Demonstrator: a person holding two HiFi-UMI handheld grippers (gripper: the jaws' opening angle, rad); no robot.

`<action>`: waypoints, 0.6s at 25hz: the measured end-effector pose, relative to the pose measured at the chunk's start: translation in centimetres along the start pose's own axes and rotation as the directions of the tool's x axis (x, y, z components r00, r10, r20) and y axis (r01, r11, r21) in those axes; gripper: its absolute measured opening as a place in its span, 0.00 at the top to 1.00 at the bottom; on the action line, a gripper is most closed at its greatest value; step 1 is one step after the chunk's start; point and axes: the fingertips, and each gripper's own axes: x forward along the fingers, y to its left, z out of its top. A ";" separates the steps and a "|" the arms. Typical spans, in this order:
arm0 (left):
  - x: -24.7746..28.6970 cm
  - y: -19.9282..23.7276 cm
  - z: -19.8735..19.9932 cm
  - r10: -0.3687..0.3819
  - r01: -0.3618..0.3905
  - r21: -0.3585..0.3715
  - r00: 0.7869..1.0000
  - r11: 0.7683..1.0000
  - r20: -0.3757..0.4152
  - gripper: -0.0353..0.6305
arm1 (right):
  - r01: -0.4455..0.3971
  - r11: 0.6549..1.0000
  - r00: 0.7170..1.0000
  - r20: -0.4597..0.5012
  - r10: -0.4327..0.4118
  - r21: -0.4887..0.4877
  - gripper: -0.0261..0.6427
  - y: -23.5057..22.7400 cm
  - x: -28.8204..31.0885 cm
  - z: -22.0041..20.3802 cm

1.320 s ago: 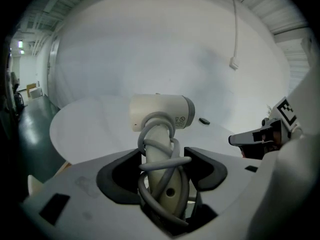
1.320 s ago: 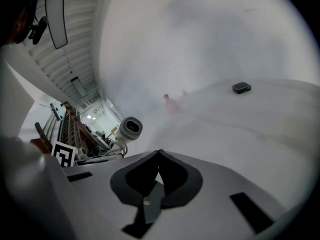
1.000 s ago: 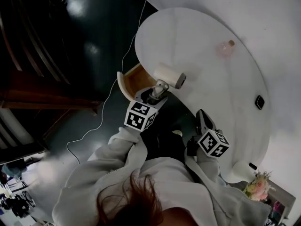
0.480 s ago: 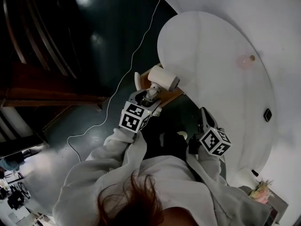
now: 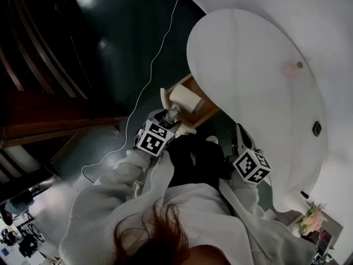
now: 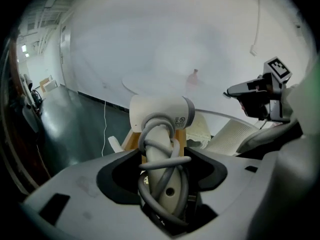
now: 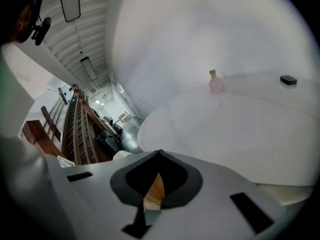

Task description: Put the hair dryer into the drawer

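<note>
In the head view a white hair dryer [image 5: 185, 99] hangs just over the open wooden drawer [image 5: 207, 110] that sticks out from under the table's edge. My left gripper [image 5: 172, 115] is shut on its handle. The left gripper view shows a grey cord wound round that handle [image 6: 162, 156], with the barrel [image 6: 159, 115] above the jaws and the drawer's wood [image 6: 131, 140] behind. My right gripper [image 5: 240, 136] hovers to the right of the drawer, beside the table edge. Its jaws meet at the tips in the right gripper view [image 7: 159, 154], with nothing held.
The round white table [image 5: 259, 81] carries a small pink bottle [image 5: 293, 68] and a small dark object [image 5: 317, 128]. A white cable [image 5: 149, 87] trails over the dark floor. Dark wooden furniture [image 5: 55, 120] stands at the left, and flowers [image 5: 311, 220] at the lower right.
My left gripper has carried the hair dryer off the table's edge and lower, over the open drawer. The right gripper has shifted a little alongside the table.
</note>
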 end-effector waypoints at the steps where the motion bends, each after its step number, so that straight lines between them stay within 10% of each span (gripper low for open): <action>1: 0.3 -0.3 -0.2 -0.005 0.005 0.010 1.000 1.000 -0.028 0.54 | -0.006 1.000 1.000 0.001 0.006 0.009 0.89 -0.2 0.1 0.2; 15: 7.2 0.4 0.0 -0.027 0.042 0.047 0.959 0.998 -0.282 0.55 | -0.056 0.998 0.998 -0.012 0.057 0.035 0.89 -1.5 1.5 2.4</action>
